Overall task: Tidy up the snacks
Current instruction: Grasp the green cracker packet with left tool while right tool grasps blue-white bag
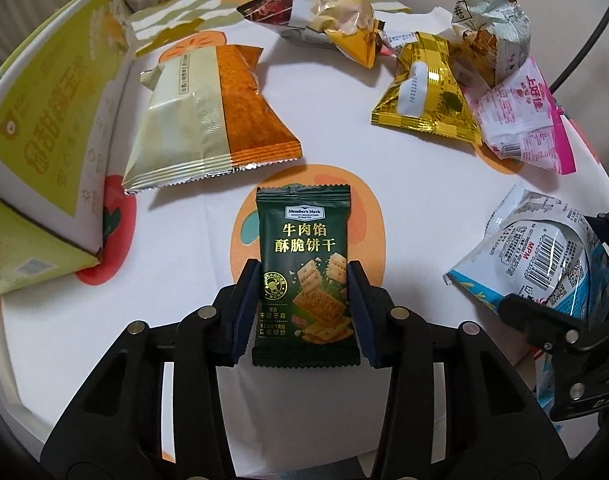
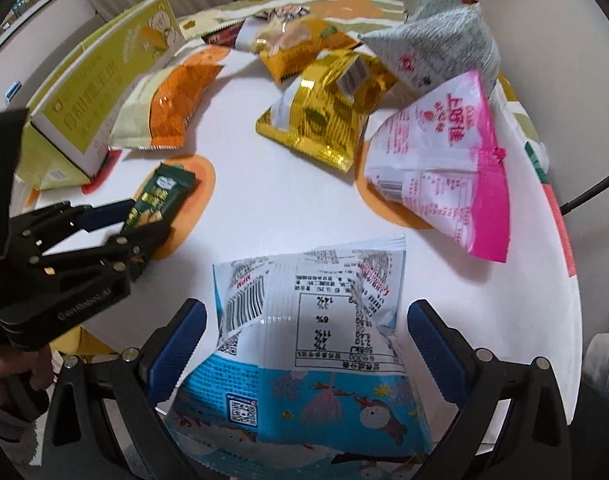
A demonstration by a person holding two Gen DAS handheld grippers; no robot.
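Two hand-held grippers | left [image 1: 304, 304] clamps glossy green packet [image 1: 304, 248] | right [image 2: 304, 344] straddles crinkled blue bag [image 2: 304, 360]

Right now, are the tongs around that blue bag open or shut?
Open. The right tongs stand wide on either side of the blue bag, with white table showing between each blue pad and the bag.

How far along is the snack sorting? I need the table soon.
Nothing looks put away yet. The left gripper is shut on the dark green cracker packet; the right gripper stands open around the blue-and-white bag. The gold bag, pink bag and others lie loose on the table.
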